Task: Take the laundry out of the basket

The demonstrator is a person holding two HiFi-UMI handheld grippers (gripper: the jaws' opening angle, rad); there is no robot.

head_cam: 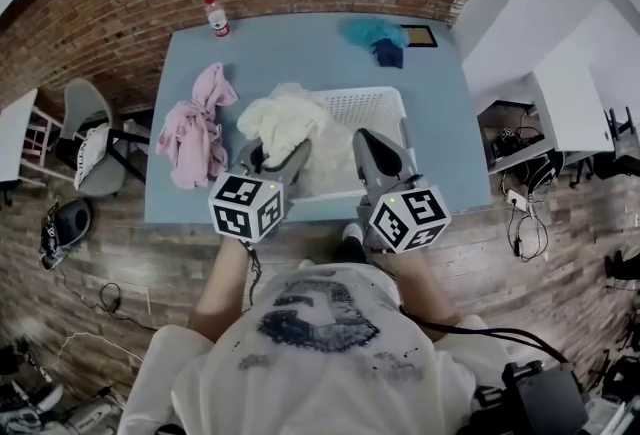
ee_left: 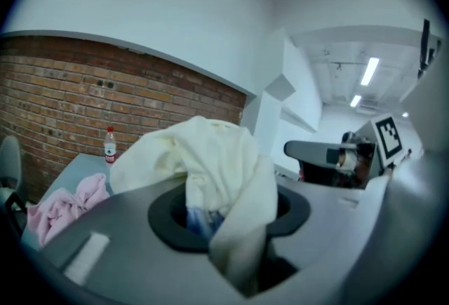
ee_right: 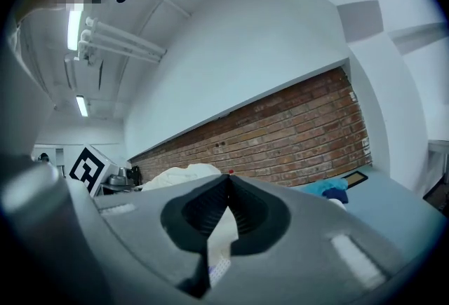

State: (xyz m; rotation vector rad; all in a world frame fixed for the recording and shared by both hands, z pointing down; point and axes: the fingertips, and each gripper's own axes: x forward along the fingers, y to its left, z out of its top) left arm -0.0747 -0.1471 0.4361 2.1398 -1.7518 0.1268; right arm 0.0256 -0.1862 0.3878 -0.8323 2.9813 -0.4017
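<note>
A white perforated laundry basket stands on the blue table, near its front edge. My left gripper is shut on a cream garment, which bunches up over the basket's left side. In the left gripper view the cream garment fills the space between the jaws and spills over them. My right gripper hovers over the basket's right half with its fingertips touching and nothing gripped. Only white shows through the gap below them.
A pink garment lies on the table left of the basket. A teal cloth, a dark blue cloth and a framed pad sit at the far right. A bottle stands at the back left. A chair is off the left edge.
</note>
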